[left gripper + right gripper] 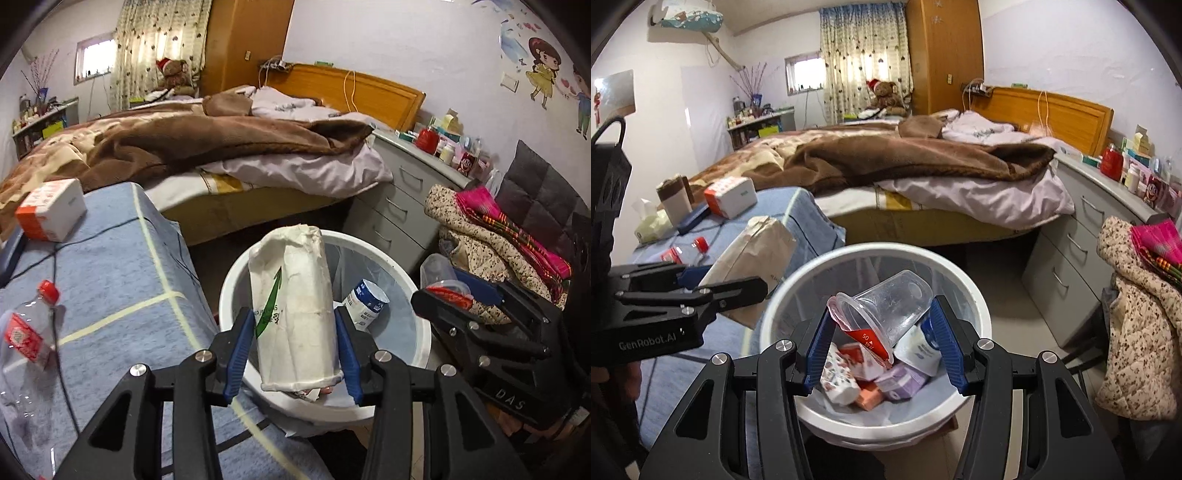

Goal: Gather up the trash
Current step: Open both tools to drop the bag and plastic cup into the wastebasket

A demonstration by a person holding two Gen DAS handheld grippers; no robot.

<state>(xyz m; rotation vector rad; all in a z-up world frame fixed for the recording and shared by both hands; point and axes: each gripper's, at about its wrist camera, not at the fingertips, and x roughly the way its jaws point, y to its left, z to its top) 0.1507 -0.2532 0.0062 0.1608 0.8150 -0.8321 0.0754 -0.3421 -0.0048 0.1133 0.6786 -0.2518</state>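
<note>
A white paper bag with a green arrow hangs tilted over the white trash bin, with my left gripper shut on its sides. In the right wrist view that bag and left gripper sit at the bin's left. My right gripper is shut on a clear plastic cup with a torn red lid, held above the bin. The bin holds several small boxes and a white blue-labelled pot. The right gripper with its cup shows at the bin's right.
A table with a blue cloth stands left of the bin, carrying a crushed clear bottle with a red cap and a white-orange box. Behind are a bed and grey drawers. Clothes are piled at the right.
</note>
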